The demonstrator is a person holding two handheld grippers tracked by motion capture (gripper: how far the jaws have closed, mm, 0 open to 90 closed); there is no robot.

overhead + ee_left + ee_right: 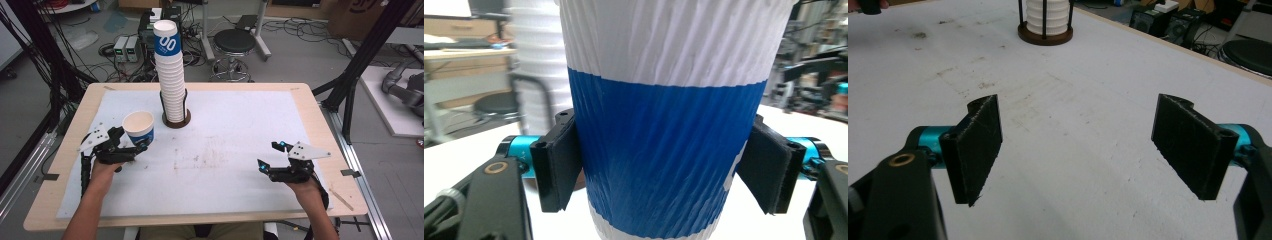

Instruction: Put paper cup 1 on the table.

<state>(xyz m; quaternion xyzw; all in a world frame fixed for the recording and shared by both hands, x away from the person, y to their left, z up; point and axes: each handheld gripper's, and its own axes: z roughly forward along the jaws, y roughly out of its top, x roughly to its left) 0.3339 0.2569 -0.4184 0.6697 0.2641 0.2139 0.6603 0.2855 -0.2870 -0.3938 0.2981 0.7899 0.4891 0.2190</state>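
So the setup is a light wooden table [70,165] with a big white mat [225,150] covering most of it. Near the far edge, a bit left of middle, a tall stack of white paper cups with a blue band on the top one [170,75] sits in a dark round holder [176,120].

The single white-and-blue ribbed paper cup [139,128] is over toward the left edge of the table, upright, mouth up, just in front and left of the stack. The left gripper [131,145] has it: in the left gripper view both black pads [558,160] press on the cup's blue band low on the wall, one each side, jaws closed down to the cup's width. I can't tell whether its base touches the mat.

The right gripper [270,156] sits near the right front corner of the table, well apart from the cup, jaws spread with nothing but mat between them.

The bit that matters, I reckon: the cup's long axis runs straight up and down, across the jaws, so wherever it goes next it has to stay level or it tips. The left hand is the one on the job.
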